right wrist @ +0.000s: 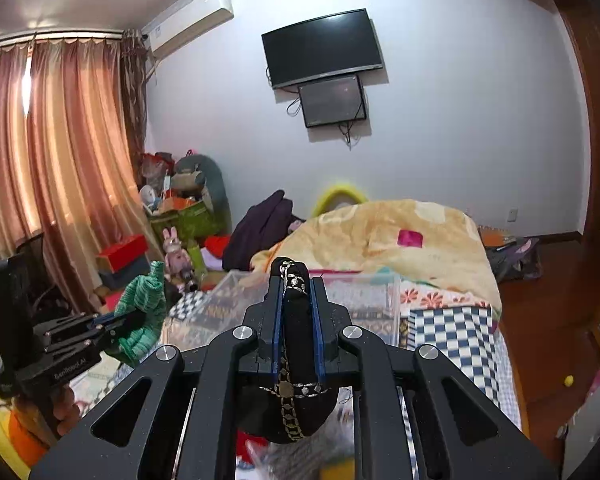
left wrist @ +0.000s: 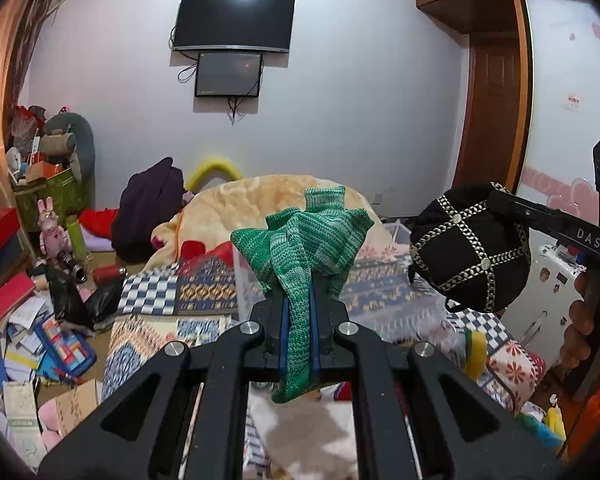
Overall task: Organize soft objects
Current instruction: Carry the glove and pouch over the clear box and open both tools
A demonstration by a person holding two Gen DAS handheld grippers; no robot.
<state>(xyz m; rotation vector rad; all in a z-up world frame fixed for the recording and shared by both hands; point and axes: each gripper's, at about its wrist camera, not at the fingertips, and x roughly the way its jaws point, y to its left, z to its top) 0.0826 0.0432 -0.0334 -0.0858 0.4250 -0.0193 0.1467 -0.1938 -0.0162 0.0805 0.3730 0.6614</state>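
I see a green striped knit cloth (left wrist: 300, 248), a black cap (left wrist: 470, 248) with gold chain trim, and a blue-and-white checked blanket (right wrist: 452, 332) at lower right.

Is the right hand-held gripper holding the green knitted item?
No, the right hand-held gripper is shut on the black hat with gold trim; the green knitted item is in the left hand-held gripper.

Both wrist cameras look forward over the bed (left wrist: 204, 296) toward the shared wall television (right wrist: 322, 48).

Bed (right wrist: 452, 332) bears patchwork quilt (left wrist: 204, 292); clear plastic bin (right wrist: 380, 300); beige blanket (right wrist: 400, 224).
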